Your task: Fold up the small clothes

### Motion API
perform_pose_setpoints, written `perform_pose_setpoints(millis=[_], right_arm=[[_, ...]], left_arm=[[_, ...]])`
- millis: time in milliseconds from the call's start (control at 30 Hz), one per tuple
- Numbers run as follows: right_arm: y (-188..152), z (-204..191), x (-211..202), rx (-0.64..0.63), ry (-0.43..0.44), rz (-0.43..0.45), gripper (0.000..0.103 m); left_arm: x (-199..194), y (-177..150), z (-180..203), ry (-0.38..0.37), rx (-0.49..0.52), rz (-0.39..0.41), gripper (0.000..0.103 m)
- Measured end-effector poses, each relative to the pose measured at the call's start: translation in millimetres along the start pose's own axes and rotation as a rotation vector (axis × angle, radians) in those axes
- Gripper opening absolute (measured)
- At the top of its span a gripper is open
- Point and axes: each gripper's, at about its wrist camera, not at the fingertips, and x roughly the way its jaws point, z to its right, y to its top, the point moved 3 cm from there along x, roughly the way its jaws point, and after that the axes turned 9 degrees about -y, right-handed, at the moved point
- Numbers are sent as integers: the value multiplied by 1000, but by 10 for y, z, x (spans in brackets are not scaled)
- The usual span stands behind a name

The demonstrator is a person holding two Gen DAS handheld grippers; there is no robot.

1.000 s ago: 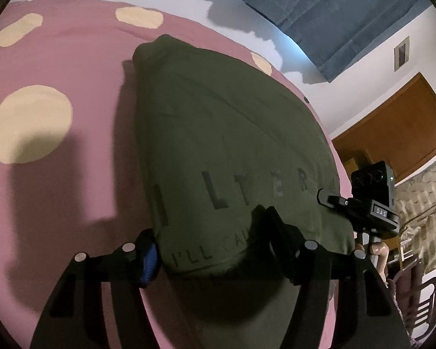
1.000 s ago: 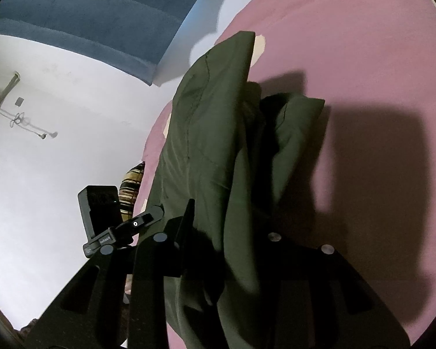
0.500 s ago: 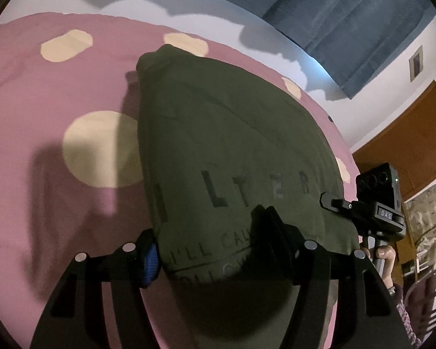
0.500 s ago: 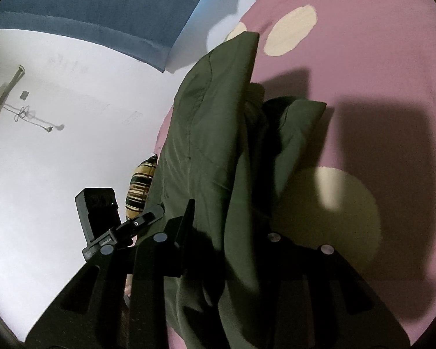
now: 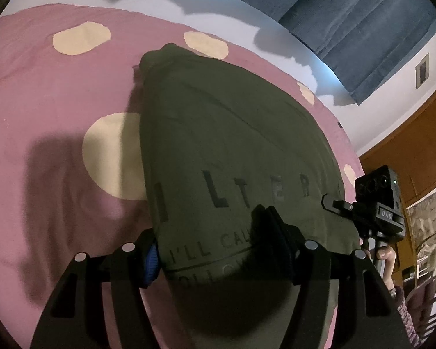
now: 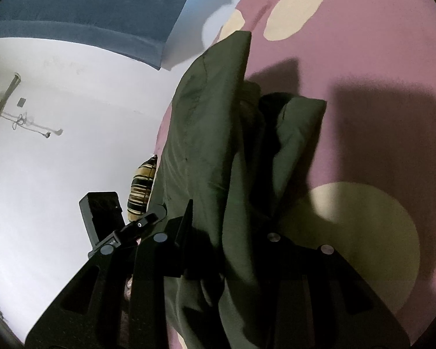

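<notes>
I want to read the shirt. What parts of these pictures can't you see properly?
- Green shirt print, left wrist view: the left gripper covers part of the lower words, and the top word fades at the fold.
- Green shirt's front, right wrist view: bunched folds hide it, and the right gripper covers its held edge.
- Pink bedsheet: both views cut it off at the rim.

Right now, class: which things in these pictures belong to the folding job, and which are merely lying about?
Belonging to the job:
green shirt
left gripper, shut on the shirt
right gripper, shut on the shirt
pink spotted bedcover, the folding surface

Lying about:
blue curtain
striped cushion
wooden door
</notes>
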Motion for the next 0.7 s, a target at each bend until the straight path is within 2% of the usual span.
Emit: perform_pose_setpoints(millis=[100,233,300,500,700], right_arm=[[-27,58,-29,22,5,-10,41],[-90,63,-177,29,7,-4,70],[-149,39,-270,18,-9,7,75],[-475,80,-529,-8,-39,18,81],[-806,31,-478,-63,-109,-3,85]], left_arm=[[11,1,-24,-20,-11,1,68],[-76,-81,-35,-28,4,4,78],[-135,-134,-13,-29,27,12,81],[-318,-428,25,-56,51,23,85],[-280,-658,22,-82,37,6,86]])
